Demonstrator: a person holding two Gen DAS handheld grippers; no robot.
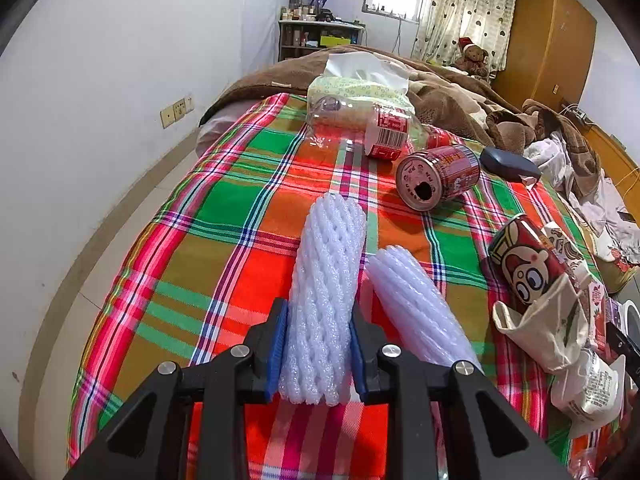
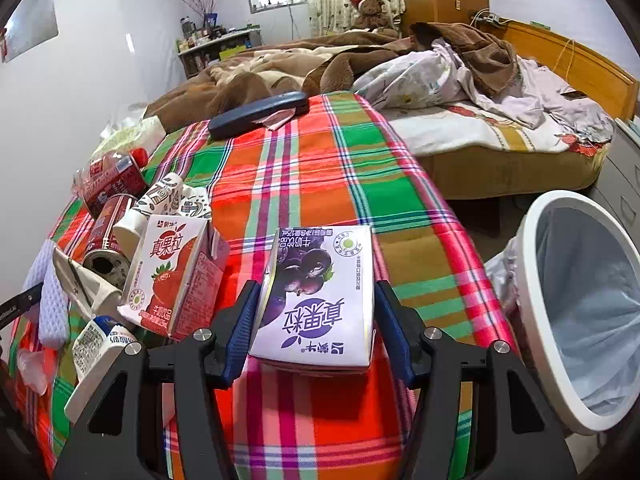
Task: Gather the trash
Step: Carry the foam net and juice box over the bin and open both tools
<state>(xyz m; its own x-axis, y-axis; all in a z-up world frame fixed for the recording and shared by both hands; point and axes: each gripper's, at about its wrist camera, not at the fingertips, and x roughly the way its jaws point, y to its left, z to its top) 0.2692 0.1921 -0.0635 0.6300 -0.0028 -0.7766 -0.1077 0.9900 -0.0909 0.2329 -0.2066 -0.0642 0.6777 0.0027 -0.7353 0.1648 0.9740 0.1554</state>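
Your left gripper (image 1: pixel 320 354) is clamped on a white foam net sleeve (image 1: pixel 326 296), while your right gripper (image 2: pixel 316 330) straddles the purple milk carton (image 2: pixel 318 292), pads apart from its sides, bin (image 2: pixel 536 320) just rightward.

The white bin (image 2: pixel 538 320) is cut off by the right-wrist frame's right edge, its interior bottom unseen. Bottles on the far shelf (image 1: pixel 316 36) are too small to identify. The milk bottle (image 2: pixel 94 354) lies partly hidden behind the right gripper's (image 2: pixel 316 332) body.
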